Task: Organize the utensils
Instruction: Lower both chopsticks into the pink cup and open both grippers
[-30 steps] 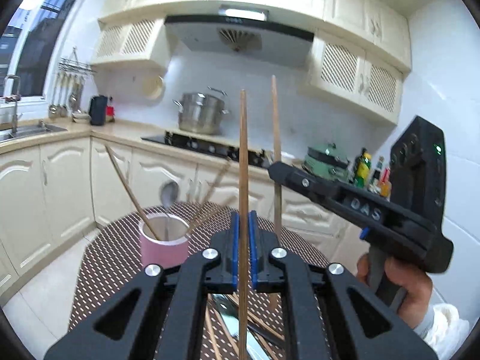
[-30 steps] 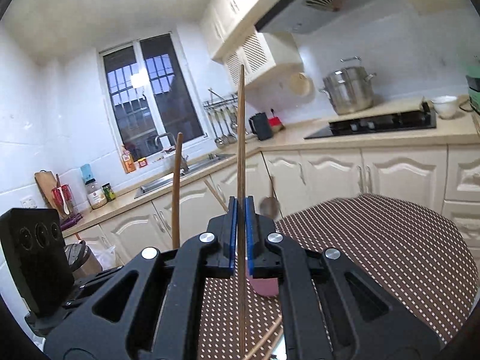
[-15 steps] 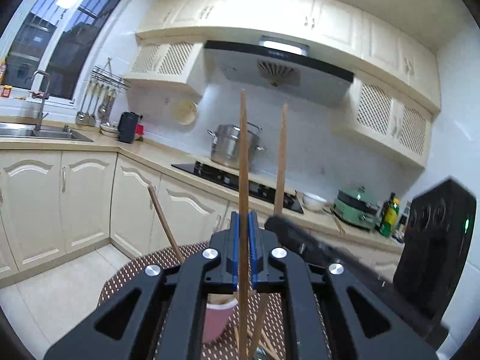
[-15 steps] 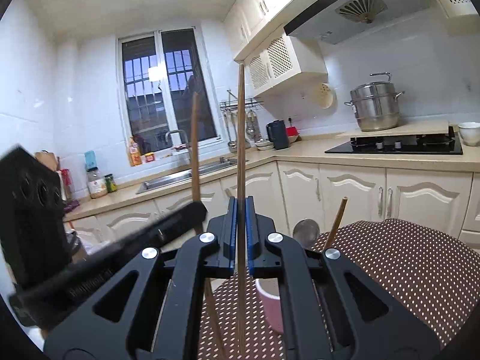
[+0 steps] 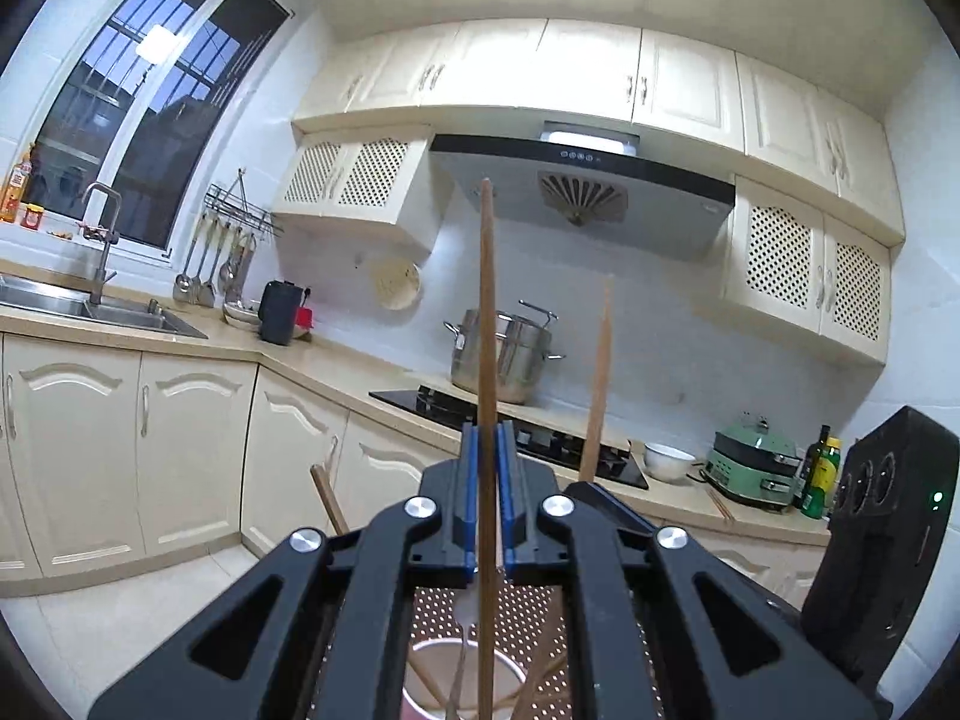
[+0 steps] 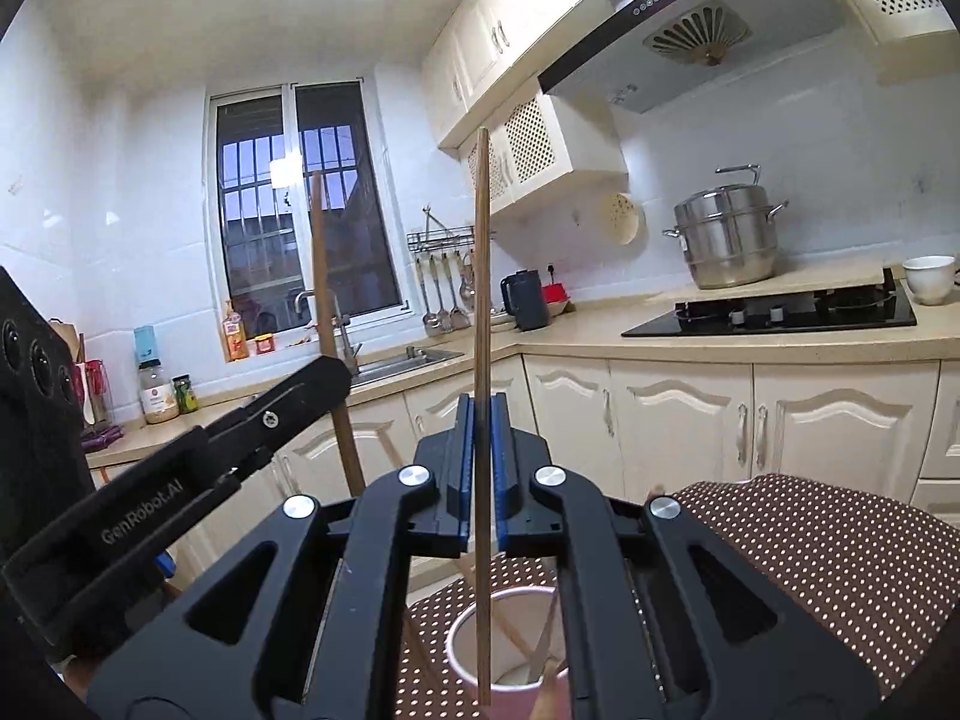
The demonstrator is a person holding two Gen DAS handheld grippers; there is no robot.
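Note:
My left gripper (image 5: 486,483) is shut on an upright brown chopstick (image 5: 486,330); the stick's lower end hangs over the mouth of the pink cup (image 5: 432,663), which holds a spoon and several chopsticks. My right gripper (image 6: 478,456) is shut on a second upright chopstick (image 6: 480,276), whose tip hangs inside the rim of the same pink cup (image 6: 474,630). In the left wrist view, the other chopstick (image 5: 598,384) and the right gripper's body (image 5: 882,528) stand to the right. The left gripper (image 6: 300,390) and its stick (image 6: 324,300) show at the left of the right wrist view.
The cup stands on a brown dotted tablecloth (image 6: 828,546). Behind are cream cabinets, a black hob (image 6: 774,312) with a steel pot (image 6: 726,240), a sink (image 5: 72,300) under the window, hanging ladles and a black kettle (image 5: 279,312).
Both grippers have moved in over the pink cup, each keeping its chopstick upright. The cup slid from ahead of the fingers to right below them. The two grippers came closer together.

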